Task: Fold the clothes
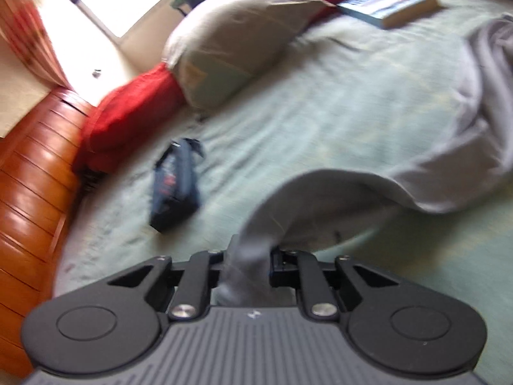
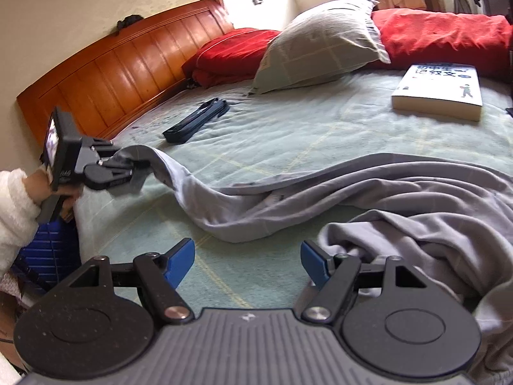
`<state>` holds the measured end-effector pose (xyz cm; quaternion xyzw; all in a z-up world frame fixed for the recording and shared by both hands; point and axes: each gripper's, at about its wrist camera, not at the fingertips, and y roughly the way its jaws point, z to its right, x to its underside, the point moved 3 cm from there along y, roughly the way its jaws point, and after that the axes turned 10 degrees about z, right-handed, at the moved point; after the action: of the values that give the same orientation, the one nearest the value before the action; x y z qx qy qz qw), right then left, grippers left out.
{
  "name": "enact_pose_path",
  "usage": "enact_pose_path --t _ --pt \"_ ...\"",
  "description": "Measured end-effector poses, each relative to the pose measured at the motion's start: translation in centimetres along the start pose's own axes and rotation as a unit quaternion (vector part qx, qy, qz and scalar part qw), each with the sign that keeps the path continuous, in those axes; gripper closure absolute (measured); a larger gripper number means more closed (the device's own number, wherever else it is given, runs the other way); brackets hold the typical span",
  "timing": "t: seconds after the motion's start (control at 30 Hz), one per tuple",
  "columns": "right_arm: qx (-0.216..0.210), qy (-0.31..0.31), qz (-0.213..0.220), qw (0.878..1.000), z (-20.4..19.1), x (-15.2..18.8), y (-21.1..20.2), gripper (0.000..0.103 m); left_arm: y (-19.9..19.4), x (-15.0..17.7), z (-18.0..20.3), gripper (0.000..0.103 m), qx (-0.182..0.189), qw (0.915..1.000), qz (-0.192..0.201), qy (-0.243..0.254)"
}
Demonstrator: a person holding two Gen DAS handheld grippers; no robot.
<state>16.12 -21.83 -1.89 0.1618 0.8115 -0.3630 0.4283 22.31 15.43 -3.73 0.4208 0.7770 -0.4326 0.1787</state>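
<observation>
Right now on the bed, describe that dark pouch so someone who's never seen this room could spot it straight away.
Start at the wooden headboard and the red blanket bunched against it. On the pale green sheet just in front of that blanket lies the dark pouch, long, flat and navy. It lies alone, apart from the white book and the grey garment, and is the only dark thing on the sheet.

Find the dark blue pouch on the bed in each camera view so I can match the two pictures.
Left wrist view: the dark blue pouch lies left of centre on the green bedsheet, beyond the left gripper.
Right wrist view: the pouch lies upper left of centre, near the wooden headboard.
Shared landmark: the grey pillow beyond the pouch.
</observation>
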Motion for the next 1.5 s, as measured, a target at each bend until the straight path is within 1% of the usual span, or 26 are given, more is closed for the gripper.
enact_pose_path --t 0.1,0.27,0.33,0.4,0.47,0.5,0.57,0.67,0.7,0.8,0.83,0.87,0.9,0.93,1.0,1.1,1.13,1.17,1.23,1.27,1.4,1.43,1.5 --pt "0.008 -0.002 0.001 1.0 0.3 -0.1 -0.2 0.025 1.7 -1.8 -1.6 0.09 -0.028 0.9995 0.012 -0.004" --pt "0.025 -0.007 0.003 1.0 0.8 -0.1 -1.1 0.025 3.7 -5.3 -3.6 0.09 -0.052 0.9975 0.038 -0.03" --pt "0.036 -0.005 0.005 0.999 1.2 0.1 -1.9 0.025 4.7 -6.7 -4.6 0.09 -0.069 0.9955 0.05 -0.043" --pt "0.048 -0.003 0.007 0.999 1.6 0.3 -2.8 0.025 5.9 -7.5 -5.5 0.09 -0.082 0.9927 0.051 -0.072" --pt "0.059 0.001 0.01 0.998 2.1 0.6 -3.9 0.025 7.1 -7.7 -5.2 0.088 -0.077 0.9928 0.045 -0.08" --pt "0.064 0.003 0.011 0.998 2.4 0.7 -4.4 0.025 7.5 -7.4 -4.6 0.084 -0.067 0.9938 0.04 -0.08" --pt "0.077 0.006 0.017 0.997 3.0 0.9 -5.5 0.025 8.4 -6.6 -3.2 0.082 -0.044 0.9956 0.03 -0.078" --pt "0.107 0.007 0.029 0.994 4.3 0.7 -7.0 0.025 9.1 -4.9 -0.9 0.08 0.014 0.996 0.004 -0.088" --pt "0.12 0.006 0.034 0.992 4.8 0.5 -7.6 0.025 8.9 -4.4 -0.2 0.077 0.023 0.9964 0.0 -0.082" --pt "0.17 0.003 0.06 0.984 6.7 -0.8 -9.5 0.025 8.1 -3.0 1.8 0.065 0.047 0.9971 -0.007 -0.06" --pt "0.188 -0.001 0.068 0.98 7.6 -1.2 -10.0 0.025 7.6 -2.7 2.2 0.06 0.052 0.9974 -0.008 -0.05" --pt "0.209 -0.008 0.074 0.975 8.5 -1.6 -10.4 0.025 7.1 -2.4 2.5 0.058 0.058 0.9972 -0.007 -0.047" --pt "0.231 -0.016 0.074 0.97 9.4 -2.0 -10.5 0.025 6.5 -2.2 2.8 0.054 0.064 0.997 -0.006 -0.044" --pt "0.252 -0.026 0.067 0.965 10.4 -2.2 -10.3 0.025 5.9 -2.0 3.1 0.05 0.07 0.9967 -0.006 -0.042" --pt "0.279 -0.047 0.043 0.958 12.1 -2.0 -9.4 0.025 4.7 -1.5 3.5 0.045 0.086 0.995 -0.004 -0.049" --pt "0.294 -0.07 0.006 0.953 14.0 -1.2 -7.5 0.027 2.8 -1.2 4.2 0.04 0.111 0.9924 0.004 -0.055" --pt "0.296 -0.075 -0.004 0.952 14.4 -0.9 -7.0 0.031 2.2 -1.1 4.5 0.038 0.117 0.9916 0.006 -0.056" --pt "0.298 -0.079 -0.009 0.951 14.7 -0.8 -6.8 0.039 1.6 -1.0 4.7 0.037 0.123 0.9907 0.009 -0.058" --pt "0.302 -0.086 -0.02 0.949 15.3 -0.5 -6.4 0.042 0.4 -0.9 5.7 0.032 0.139 0.9885 0.017 -0.056" --pt "0.302 -0.08 -0.019 0.95 15.8 -0.5 -6.5 0.042 -0.1 -0.8 6.1 0.032 0.147 0.9873 0.021 -0.055" --pt "0.298 -0.01 0.02 0.954 18.9 -1.6 -8.5 0.042 -2.0 -0.8 8.1 0.032 0.175 0.9827 0.037 -0.047" --pt "0.298 0.012 0.03 0.954 19.9 -1.8 -9.0 0.042 -2.2 -0.9 8.5 0.032 0.181 0.9817 0.039 -0.046" --pt "0.309 0.068 0.045 0.948 22.5 -1.8 -9.6 0.042 -2.6 -1.2 9.3 0.032 0.191 0.9796 0.043 -0.044"
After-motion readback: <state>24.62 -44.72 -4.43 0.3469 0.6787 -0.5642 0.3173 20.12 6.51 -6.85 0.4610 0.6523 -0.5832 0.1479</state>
